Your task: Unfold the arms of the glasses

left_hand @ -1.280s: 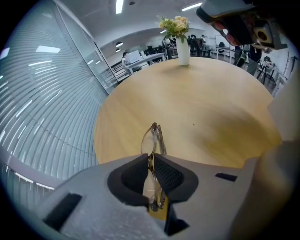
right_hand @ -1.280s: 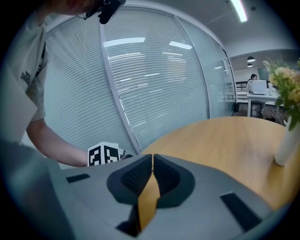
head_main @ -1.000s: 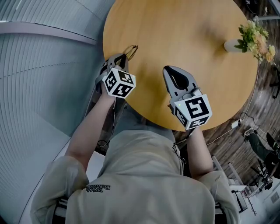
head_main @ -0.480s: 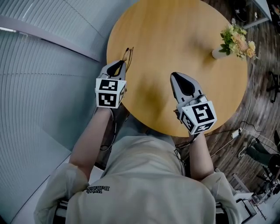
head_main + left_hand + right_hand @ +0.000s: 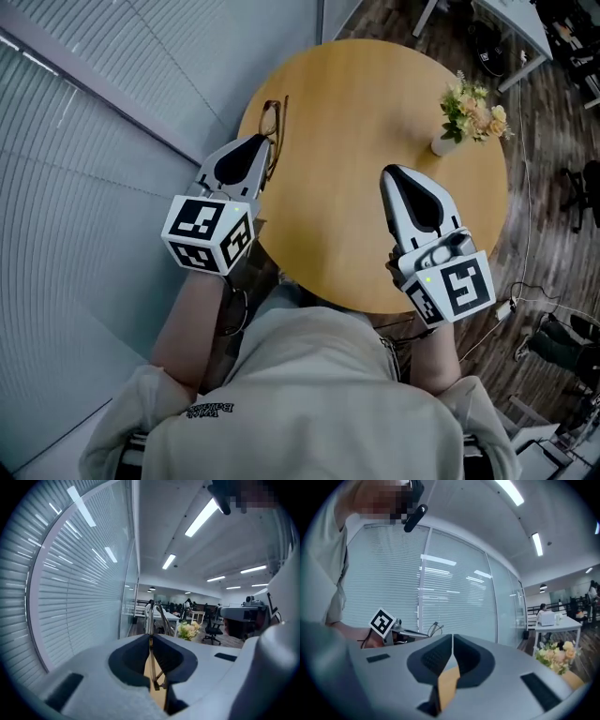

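Thin wire-framed glasses (image 5: 273,127) hang in the air over the left edge of the round wooden table (image 5: 375,84), arms folded. My left gripper (image 5: 263,141) is shut on their near end. In the left gripper view the frame (image 5: 157,616) rises out of the pinched tips of that gripper (image 5: 150,638). My right gripper (image 5: 387,173) hovers over the table to the right, shut with nothing in it. The right gripper view shows its jaws (image 5: 452,638) together, with the left gripper (image 5: 410,633) and the glasses (image 5: 435,628) beyond at the left.
A small white vase of flowers (image 5: 466,114) stands at the table's far right. A glass wall with blinds (image 5: 112,141) runs along the left. Cables and chair legs (image 5: 548,328) lie on the wooden floor at the right. My own body is at the table's near edge.
Both grippers have risen well above the table. The left one has carried the glasses up off the table's left edge. Neither gripper's jaws have changed.
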